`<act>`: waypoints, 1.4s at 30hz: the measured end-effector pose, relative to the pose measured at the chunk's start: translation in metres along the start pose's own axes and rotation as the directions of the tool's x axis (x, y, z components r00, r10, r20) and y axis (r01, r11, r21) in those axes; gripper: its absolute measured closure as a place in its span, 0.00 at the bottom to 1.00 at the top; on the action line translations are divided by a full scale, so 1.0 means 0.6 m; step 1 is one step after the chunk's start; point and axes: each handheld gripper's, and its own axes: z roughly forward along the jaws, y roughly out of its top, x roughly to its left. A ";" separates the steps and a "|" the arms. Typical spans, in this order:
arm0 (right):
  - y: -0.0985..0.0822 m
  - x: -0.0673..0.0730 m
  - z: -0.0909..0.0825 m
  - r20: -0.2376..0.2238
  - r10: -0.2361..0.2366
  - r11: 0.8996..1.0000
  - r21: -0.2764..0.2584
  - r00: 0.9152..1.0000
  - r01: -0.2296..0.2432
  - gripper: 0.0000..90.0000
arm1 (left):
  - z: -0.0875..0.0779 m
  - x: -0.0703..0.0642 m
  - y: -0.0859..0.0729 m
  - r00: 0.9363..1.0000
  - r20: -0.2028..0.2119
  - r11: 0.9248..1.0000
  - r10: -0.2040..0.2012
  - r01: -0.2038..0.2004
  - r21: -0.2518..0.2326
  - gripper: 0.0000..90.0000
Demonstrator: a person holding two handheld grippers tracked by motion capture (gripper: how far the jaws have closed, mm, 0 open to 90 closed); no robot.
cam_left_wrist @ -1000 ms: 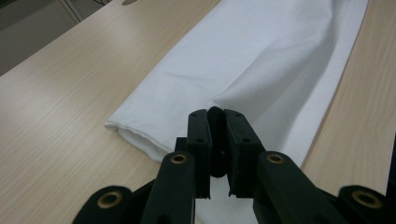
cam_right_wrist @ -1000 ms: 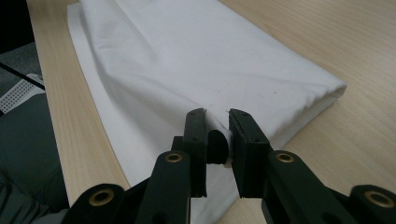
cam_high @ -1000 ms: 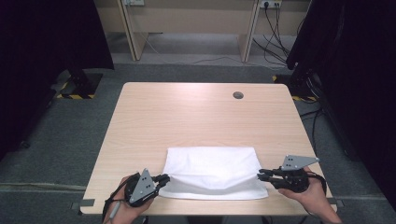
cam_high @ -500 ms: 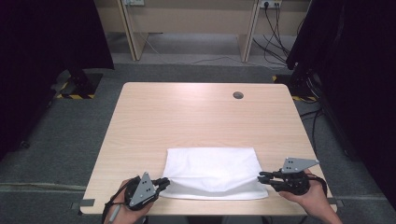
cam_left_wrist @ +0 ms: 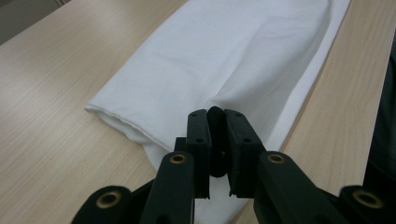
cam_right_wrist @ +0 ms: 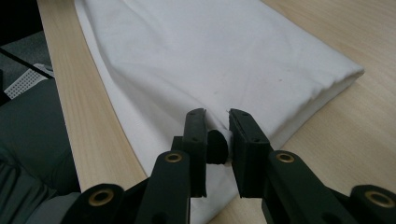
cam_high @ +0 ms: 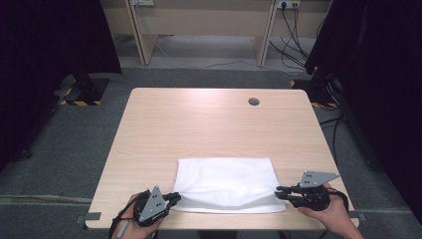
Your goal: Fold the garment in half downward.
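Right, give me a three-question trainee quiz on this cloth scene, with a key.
1. True or false: both grippers are shut on the cloth.
2. Multiple choice: where does the cloth lie on the table? A. far edge, B. near edge, C. the middle.
3. Fill in: the left gripper grips the cloth's near-left corner, and the right gripper grips its near-____ corner.

Key
1. True: in each gripper view the fingers pinch a fold of white fabric.
2. B: it lies by the edge nearest the person, between the two hands.
3. right
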 end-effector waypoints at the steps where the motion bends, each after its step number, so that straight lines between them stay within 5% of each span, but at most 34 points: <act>1: -0.001 0.000 0.000 -0.001 0.000 1.000 0.002 1.000 0.000 0.86 | 0.001 0.000 0.000 1.000 0.001 1.000 0.001 -0.001 0.003 0.89; 32: -0.028 0.006 0.016 -0.019 -0.013 0.997 0.081 1.000 0.014 0.83 | 0.004 0.001 -0.006 0.999 0.029 1.000 -0.018 0.017 0.026 0.85; 36: -0.028 0.006 0.015 -0.025 -0.015 0.996 0.083 1.000 0.017 0.80 | -0.017 0.005 -0.001 0.998 0.047 0.999 -0.036 0.037 -0.021 0.75; 42: -0.015 0.003 -0.004 -0.060 -0.006 0.999 0.034 0.998 0.008 0.73 | -0.031 0.016 0.011 0.998 0.038 0.997 -0.052 0.054 -0.059 0.73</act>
